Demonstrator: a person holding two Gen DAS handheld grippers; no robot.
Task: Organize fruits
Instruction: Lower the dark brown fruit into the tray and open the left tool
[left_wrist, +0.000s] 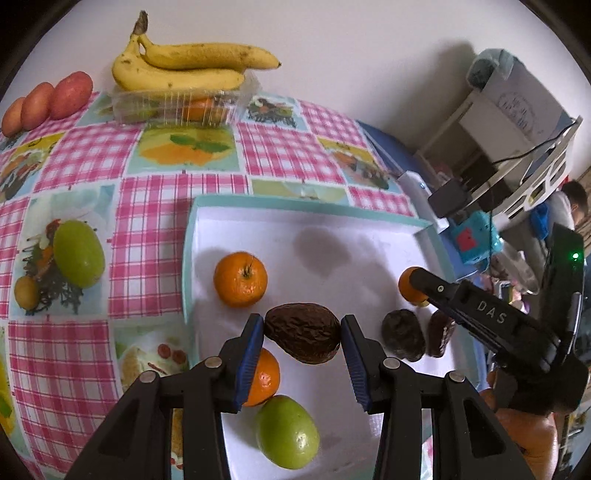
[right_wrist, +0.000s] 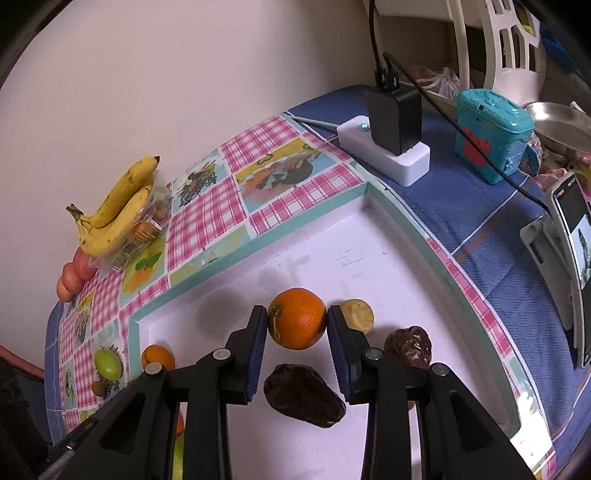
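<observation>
My left gripper (left_wrist: 303, 334) is shut on a dark wrinkled avocado (left_wrist: 301, 332), with a blue pad touching each side, over the white tray (left_wrist: 369, 240). Under it in the tray lie two oranges (left_wrist: 240, 278) (left_wrist: 266, 376) and a green fruit (left_wrist: 288, 430). My right gripper (right_wrist: 297, 319) is shut on an orange (right_wrist: 297, 318) above the same tray (right_wrist: 369, 236); the left wrist view shows it at the right (left_wrist: 415, 291). Beneath it lie a dark fruit (right_wrist: 304, 395), another dark fruit (right_wrist: 408, 347) and a yellowish fruit (right_wrist: 356, 314).
Bananas (left_wrist: 184, 66) rest on a clear plastic box (left_wrist: 177, 103) by the wall, next to red fruits (left_wrist: 48, 99). A green fruit (left_wrist: 78, 258) lies on the checked cloth. Right of the tray stand a charger block (right_wrist: 391, 122), a teal box (right_wrist: 491, 136) and a phone (right_wrist: 576, 258).
</observation>
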